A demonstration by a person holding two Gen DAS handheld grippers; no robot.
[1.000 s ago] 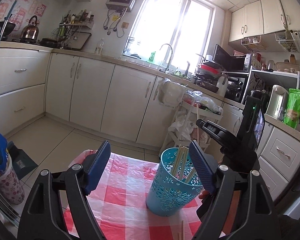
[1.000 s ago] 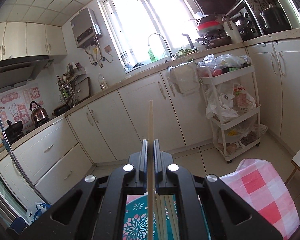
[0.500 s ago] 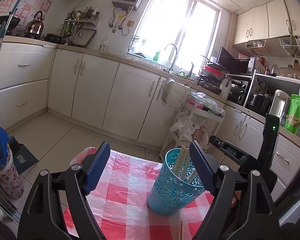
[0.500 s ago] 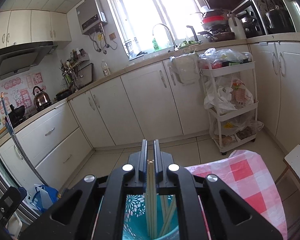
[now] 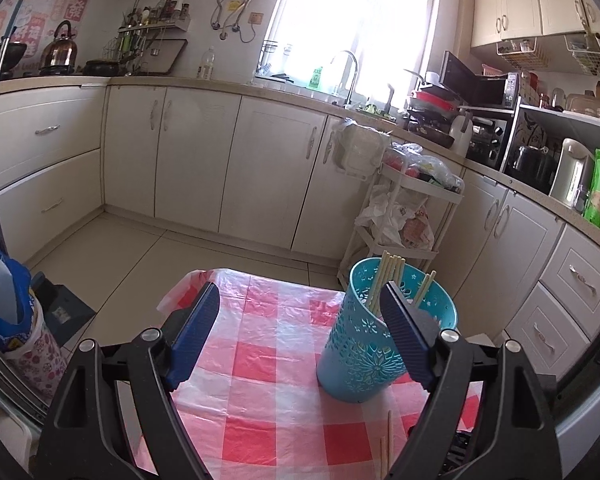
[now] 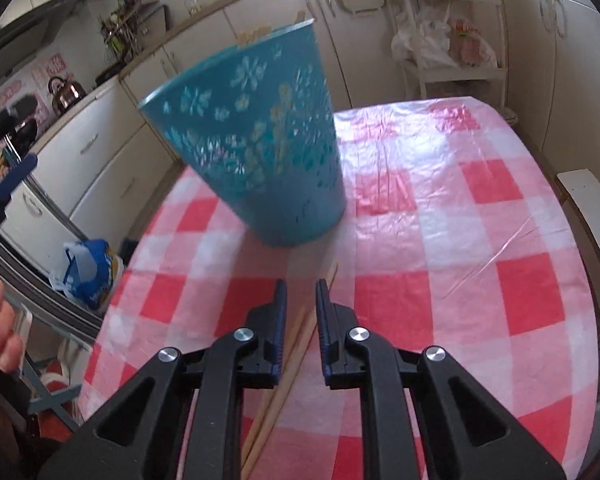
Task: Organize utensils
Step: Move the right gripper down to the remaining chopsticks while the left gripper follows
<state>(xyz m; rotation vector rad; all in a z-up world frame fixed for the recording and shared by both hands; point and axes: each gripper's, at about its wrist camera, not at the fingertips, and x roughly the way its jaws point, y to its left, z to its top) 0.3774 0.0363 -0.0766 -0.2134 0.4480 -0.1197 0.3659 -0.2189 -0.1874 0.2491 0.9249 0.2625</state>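
Left gripper [image 5: 300, 332] spread wide, empty, over bare red-and-white checked plastic tablecloth [image 5: 260, 360], with teal perforated plastic utensil cup [image 5: 364, 356] of chopsticks just behind its right finger. Right gripper [image 6: 301, 294] opening, gripping nothing, above loose pale wooden chopsticks [image 6: 296, 340] lying between its fingers. Cup just ahead; clear cloth rightward to table edge.

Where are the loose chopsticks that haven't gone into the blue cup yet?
In the right wrist view the loose chopsticks lie on the checked tablecloth, just in front of the blue cup, between the opening jaws of the right gripper.
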